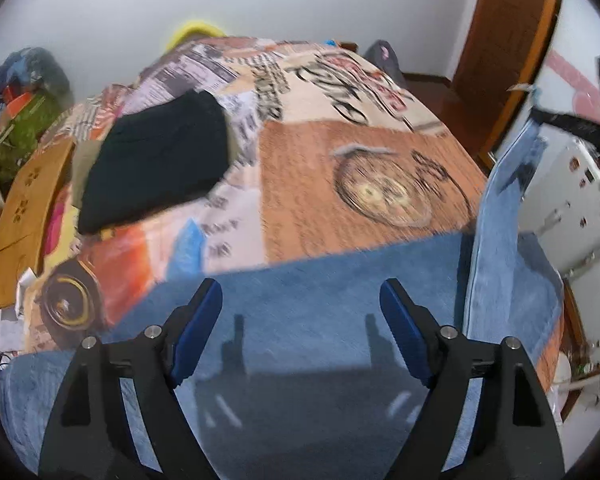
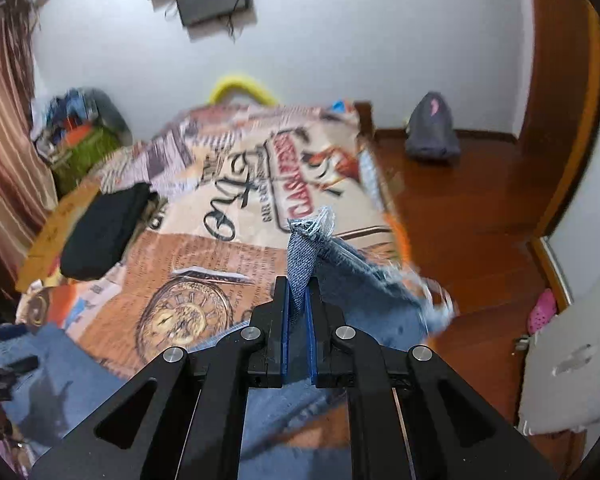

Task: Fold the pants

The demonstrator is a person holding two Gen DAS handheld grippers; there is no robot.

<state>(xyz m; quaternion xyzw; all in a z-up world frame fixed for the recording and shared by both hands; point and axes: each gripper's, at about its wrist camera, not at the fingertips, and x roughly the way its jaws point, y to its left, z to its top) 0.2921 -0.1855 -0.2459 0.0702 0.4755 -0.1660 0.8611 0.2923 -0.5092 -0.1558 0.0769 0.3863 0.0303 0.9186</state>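
Right gripper pinched tight on frayed jeans hem, lifted off bedspread. Left gripper wide open, empty, above jeans.

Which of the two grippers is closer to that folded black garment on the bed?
Left, I'd judge. The left gripper hovers open over the jeans, with the black garment just beyond. The right gripper, clamping the jeans' hem, sits farther over.
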